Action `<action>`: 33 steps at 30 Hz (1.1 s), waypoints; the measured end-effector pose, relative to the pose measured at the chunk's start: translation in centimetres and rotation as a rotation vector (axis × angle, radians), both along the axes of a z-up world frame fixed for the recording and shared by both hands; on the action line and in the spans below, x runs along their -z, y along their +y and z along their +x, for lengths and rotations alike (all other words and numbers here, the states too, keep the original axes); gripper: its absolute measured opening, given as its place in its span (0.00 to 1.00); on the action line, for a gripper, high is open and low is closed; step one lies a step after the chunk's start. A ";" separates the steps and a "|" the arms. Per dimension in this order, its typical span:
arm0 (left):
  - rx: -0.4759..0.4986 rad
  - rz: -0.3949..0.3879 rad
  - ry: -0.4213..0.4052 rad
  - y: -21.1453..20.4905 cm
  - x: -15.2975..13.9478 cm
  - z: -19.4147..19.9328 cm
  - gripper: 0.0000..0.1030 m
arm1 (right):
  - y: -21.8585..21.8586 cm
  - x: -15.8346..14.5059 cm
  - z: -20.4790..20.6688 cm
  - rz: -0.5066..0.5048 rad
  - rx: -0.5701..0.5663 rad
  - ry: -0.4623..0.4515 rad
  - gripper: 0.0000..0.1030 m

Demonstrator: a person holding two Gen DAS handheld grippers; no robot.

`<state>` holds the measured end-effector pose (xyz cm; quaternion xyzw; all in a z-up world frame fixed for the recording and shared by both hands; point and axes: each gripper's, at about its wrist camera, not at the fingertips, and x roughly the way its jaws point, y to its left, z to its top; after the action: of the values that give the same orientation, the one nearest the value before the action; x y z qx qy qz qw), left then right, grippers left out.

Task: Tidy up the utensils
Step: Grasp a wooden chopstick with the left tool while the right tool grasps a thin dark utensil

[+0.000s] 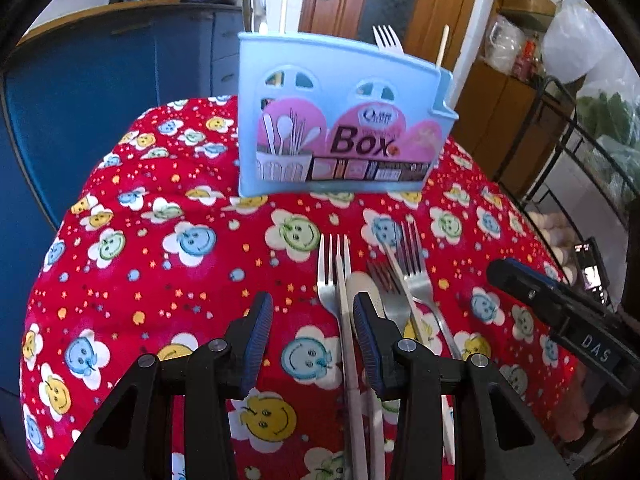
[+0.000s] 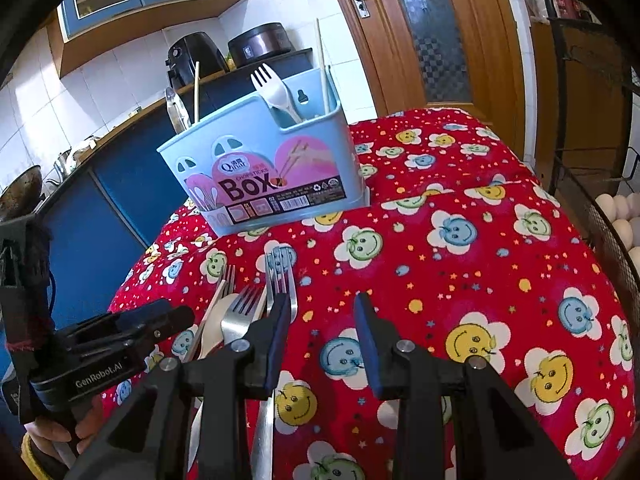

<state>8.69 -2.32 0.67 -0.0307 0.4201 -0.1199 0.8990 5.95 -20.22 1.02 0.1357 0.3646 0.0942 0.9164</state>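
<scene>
Hovering low over the worktop [image 1: 120, 280], which wears a red cloth printed with smiley flowers, the left gripper [image 1: 314, 340] has its jaws spread with nothing pinched between them. A pale chopstick [image 1: 347, 344] runs just inside the right-hand jaw, lying across a steel fork [image 1: 330, 280]. Beyond that jaw lie a wooden spoon [image 1: 362, 284] and two more forks [image 1: 416, 268], all bunched and overlapping. Straight ahead of the jaws, well apart from them, stands the blue utensil box [image 1: 332, 120], already holding a white fork [image 1: 386, 40], chopsticks and a metal utensil. The right gripper [image 2: 322, 340] likewise has its jaws spread and empty over bare cloth, with the utensil pile just beside and partly under its left-hand jaw.
</scene>
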 end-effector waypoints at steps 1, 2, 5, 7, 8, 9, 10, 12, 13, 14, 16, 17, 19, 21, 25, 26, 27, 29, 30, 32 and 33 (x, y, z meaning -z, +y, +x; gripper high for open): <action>0.001 0.004 0.001 0.0 0.1 0.0 0.42 | 0.0 0.1 0.0 0.000 0.000 0.003 0.35; 0.002 0.011 0.003 -0.1 0.2 -0.1 0.42 | 0.0 0.2 0.0 0.000 -0.002 0.007 0.35; 0.006 0.025 0.016 -0.2 0.6 -0.1 0.42 | 0.1 0.3 0.0 0.000 -0.006 0.011 0.35; 0.011 0.037 0.026 -0.3 0.9 0.0 0.42 | 0.1 0.4 0.0 0.001 -0.009 0.011 0.35; 0.015 0.036 0.025 -0.3 1.0 -0.1 0.42 | 0.2 0.4 0.0 0.002 -0.010 0.013 0.35; 0.016 0.040 0.024 -0.4 1.0 0.0 0.42 | 0.2 0.5 0.1 0.003 -0.012 0.015 0.35; 0.018 0.042 0.023 -0.4 1.0 0.0 0.42 | 0.2 0.5 0.1 0.003 -0.013 0.015 0.35; 0.025 0.049 0.018 -0.5 1.1 0.0 0.41 | 0.3 0.6 0.1 0.002 -0.016 0.017 0.35; 0.030 0.047 0.020 -0.5 1.1 0.1 0.37 | 0.3 0.6 0.2 0.003 -0.018 0.018 0.35; 0.040 0.039 0.028 -0.6 1.2 0.1 0.29 | 0.4 0.6 0.2 0.003 -0.019 0.018 0.35; 0.050 0.033 0.046 -0.8 1.5 0.2 0.24 | 0.4 0.7 0.2 0.005 -0.020 0.018 0.35; 0.054 0.029 0.042 -0.8 1.5 0.1 0.21 | 0.4 0.7 0.2 0.006 -0.019 0.018 0.35; 0.066 0.013 0.041 -0.9 1.4 0.1 0.10 | 0.4 0.7 0.2 0.007 -0.018 0.018 0.35; 0.062 -0.007 0.041 -0.7 1.3 0.1 0.06 | 0.3 0.7 0.2 0.012 -0.021 0.019 0.35; 0.034 -0.021 0.023 0.0 1.0 0.0 0.05 | 0.5 0.7 0.5 0.006 -0.032 0.023 0.35; 0.024 -0.038 0.017 0.3 0.8 0.0 0.05 | 0.5 0.7 0.6 0.007 -0.036 0.026 0.35; 0.016 -0.052 0.009 0.6 0.6 -0.1 0.05 | 0.6 0.8 0.8 0.009 -0.041 0.030 0.35; -0.001 -0.058 -0.010 1.0 0.2 -0.1 0.05 | 0.8 0.9 1.3 0.013 -0.057 0.043 0.35; -0.010 -0.056 -0.018 1.1 0.1 -0.1 0.05 | 0.9 1.0 1.6 0.013 -0.067 0.048 0.35; -0.028 -0.068 -0.034 1.6 -0.3 0.0 0.04 | 1.1 1.2 2.2 0.015 -0.083 0.059 0.35; -0.033 -0.076 -0.037 1.9 -0.3 0.1 0.04 | 1.1 1.2 2.6 0.021 -0.094 0.067 0.35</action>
<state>8.76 -0.45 1.02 -0.0695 0.3979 -0.1216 0.9067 8.54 -19.09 -0.22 0.1313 0.4000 0.1364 0.8968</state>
